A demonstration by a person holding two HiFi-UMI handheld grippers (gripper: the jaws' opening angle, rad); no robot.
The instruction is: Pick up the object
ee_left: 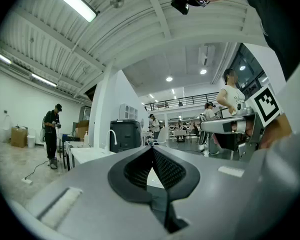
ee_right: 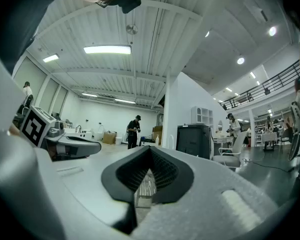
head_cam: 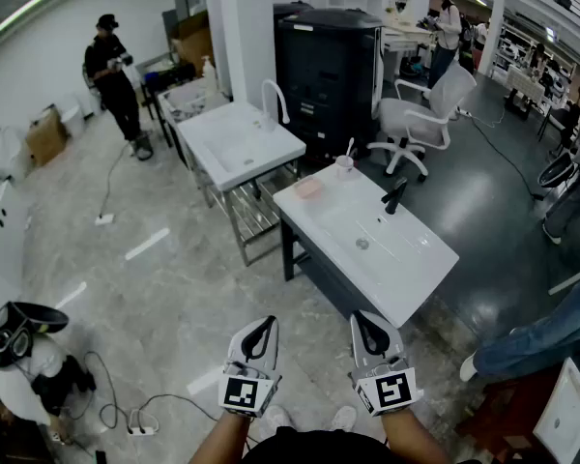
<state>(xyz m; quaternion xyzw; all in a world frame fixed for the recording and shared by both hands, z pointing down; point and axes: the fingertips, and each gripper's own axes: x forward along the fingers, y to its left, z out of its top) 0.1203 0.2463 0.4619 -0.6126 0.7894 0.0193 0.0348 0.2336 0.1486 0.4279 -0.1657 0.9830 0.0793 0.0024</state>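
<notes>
In the head view a white washbasin counter (head_cam: 387,269) stands just ahead of me, with a black tap (head_cam: 394,196). On its far end sit a small pink dish (head_cam: 308,187) and a clear cup (head_cam: 344,165). My left gripper (head_cam: 268,323) and right gripper (head_cam: 361,318) are held low, side by side, short of the counter's near corner. Both are shut, and nothing sits between the jaws. In the left gripper view the left gripper (ee_left: 152,149) has its dark pads meeting at the tip. In the right gripper view the right gripper (ee_right: 150,149) looks the same.
A second white basin (head_cam: 240,143) with a white tap stands beyond on a metal frame. Behind are a black cabinet (head_cam: 333,66) and a white office chair (head_cam: 425,114). Someone's jeans leg (head_cam: 551,336) is at the right. Cables and a headset (head_cam: 14,329) lie at the left.
</notes>
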